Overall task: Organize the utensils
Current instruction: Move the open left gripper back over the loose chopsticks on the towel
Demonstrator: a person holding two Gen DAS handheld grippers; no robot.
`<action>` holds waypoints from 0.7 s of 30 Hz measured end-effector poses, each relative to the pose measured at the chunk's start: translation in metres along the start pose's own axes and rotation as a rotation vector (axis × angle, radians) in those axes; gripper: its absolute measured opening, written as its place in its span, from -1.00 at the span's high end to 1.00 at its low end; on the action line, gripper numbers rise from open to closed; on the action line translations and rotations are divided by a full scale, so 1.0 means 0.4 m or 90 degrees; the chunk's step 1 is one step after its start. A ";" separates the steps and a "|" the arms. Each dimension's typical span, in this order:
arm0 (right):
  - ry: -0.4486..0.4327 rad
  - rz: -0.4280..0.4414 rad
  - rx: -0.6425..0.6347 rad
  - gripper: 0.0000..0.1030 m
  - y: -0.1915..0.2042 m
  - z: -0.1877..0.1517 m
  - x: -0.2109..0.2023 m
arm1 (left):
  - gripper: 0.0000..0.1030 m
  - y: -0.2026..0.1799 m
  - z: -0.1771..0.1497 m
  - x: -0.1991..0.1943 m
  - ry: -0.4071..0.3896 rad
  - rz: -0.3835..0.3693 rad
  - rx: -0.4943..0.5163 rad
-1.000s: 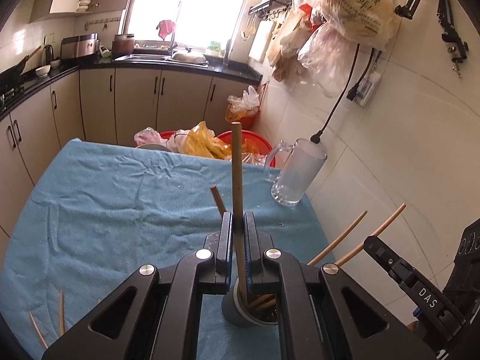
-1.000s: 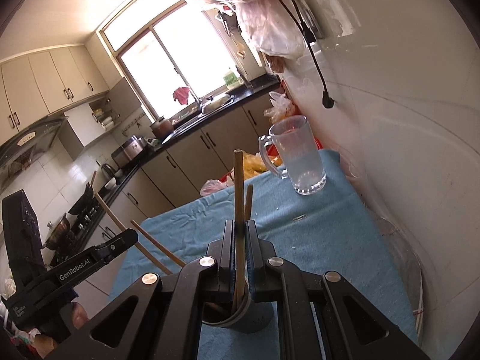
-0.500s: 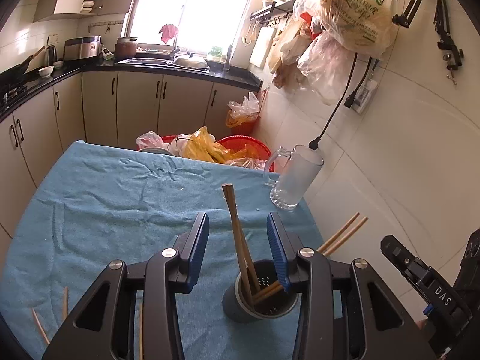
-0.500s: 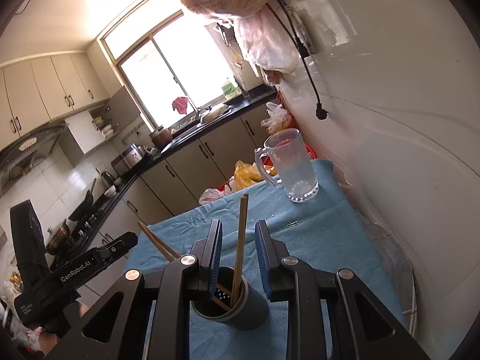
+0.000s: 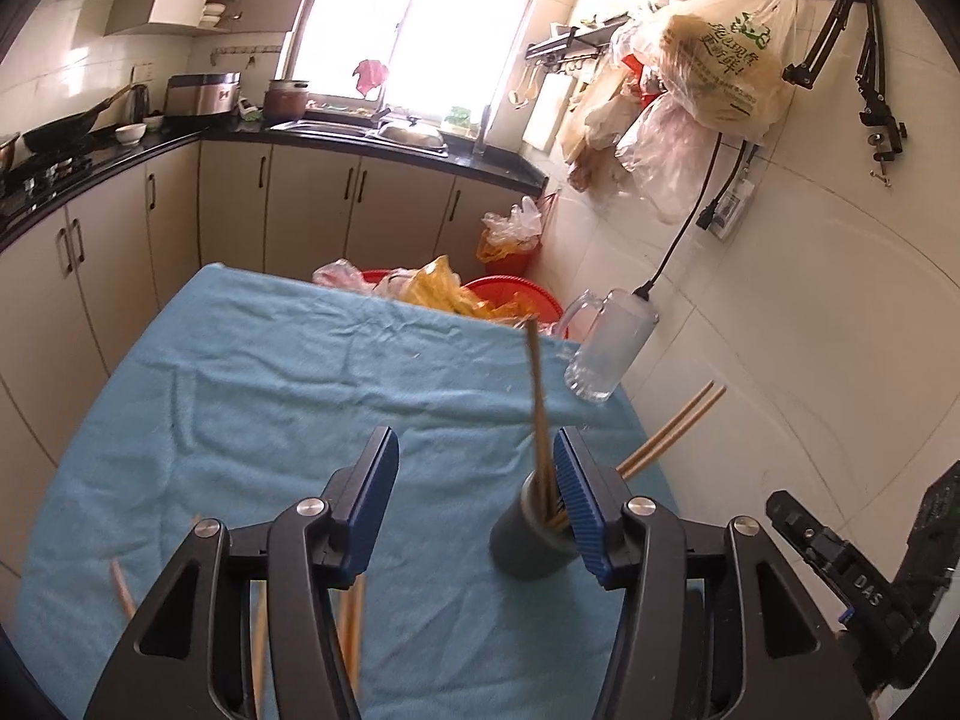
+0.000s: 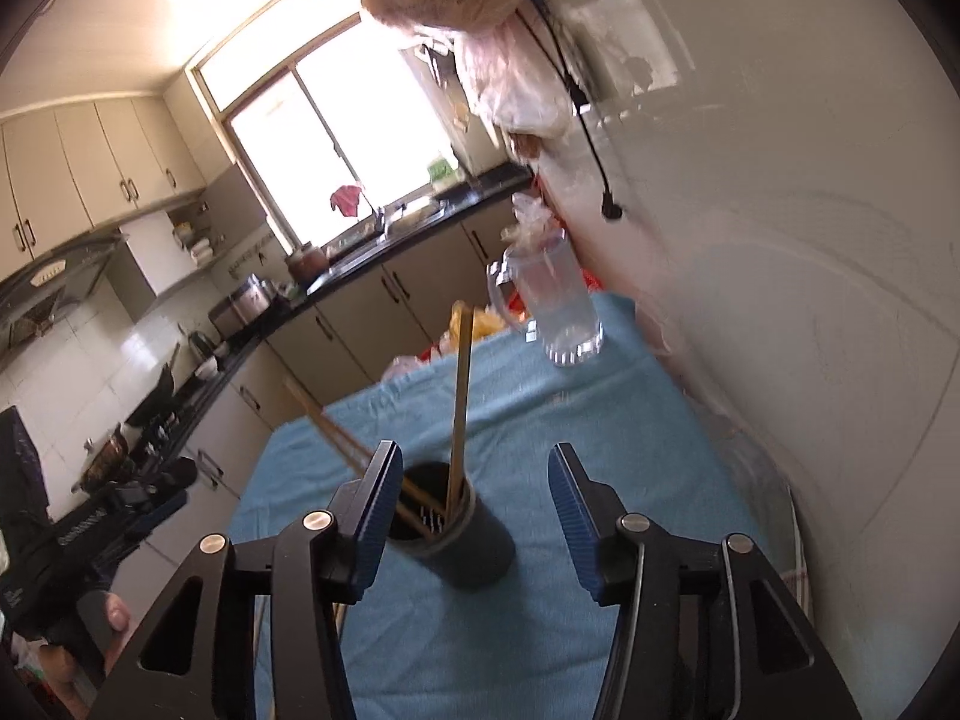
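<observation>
Both grippers are letting go over the dark holder [image 5: 531,534]. The left gripper [image 5: 475,501] has jaws opening, with nothing pressed between the pads; the holder sits low by the right pad at about 3 o'clock of the gap, and one chopstick [image 5: 536,396] stands up out of it toward 12 o'clock. The right gripper [image 6: 474,507] also has jaws opening and nothing clamped; the holder [image 6: 462,540] sits in the gap toward the left pad, and an upright chopstick [image 6: 461,402] rises free between the pads.

Two more chopsticks [image 6: 327,426] lean out of the holder toward 10 o'clock in the right view; the same pair [image 5: 672,429] points toward 2 o'clock in the left view. Loose chopsticks [image 5: 123,591] lie on the blue cloth [image 5: 252,396] at 7 o'clock of the left view, partly hidden under the gripper. A glass mug [image 5: 606,354] stands at the cloth's far corner.

The step appears to be the release after dropping sticks in. To do it well, the jaws should spread fully before backing off, so that no pad catches a stick. Retreat should go straight back and slightly up, clear of the leaning pair. The left gripper's right pad is close to the holder rim, so a sideways drift could tip it. The likely next target is the loose sticks at 7 o'clock.
</observation>
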State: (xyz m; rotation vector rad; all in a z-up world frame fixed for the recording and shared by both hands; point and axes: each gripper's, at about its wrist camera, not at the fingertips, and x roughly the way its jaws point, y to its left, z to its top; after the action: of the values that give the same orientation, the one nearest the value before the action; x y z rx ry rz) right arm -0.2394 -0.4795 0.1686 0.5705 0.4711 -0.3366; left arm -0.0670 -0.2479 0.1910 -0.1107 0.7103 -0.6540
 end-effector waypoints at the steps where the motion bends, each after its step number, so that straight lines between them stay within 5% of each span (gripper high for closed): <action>1: 0.007 0.000 -0.002 -0.06 0.004 -0.012 0.000 | -0.02 0.013 -0.015 -0.012 0.002 0.004 -0.001; 15: 0.179 0.037 -0.060 -0.06 0.129 -0.265 0.116 | -0.02 0.335 -0.218 -0.111 0.078 0.097 -0.096; 21: 0.212 0.041 -0.079 -0.06 0.168 -0.324 0.141 | -0.02 0.428 -0.294 -0.107 0.125 0.117 -0.129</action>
State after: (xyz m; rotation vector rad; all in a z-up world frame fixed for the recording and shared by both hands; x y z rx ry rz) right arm -0.2060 -0.3604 0.0729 0.5211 0.7868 -0.1485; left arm -0.0774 -0.0721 0.0729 -0.1675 0.9643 -0.4182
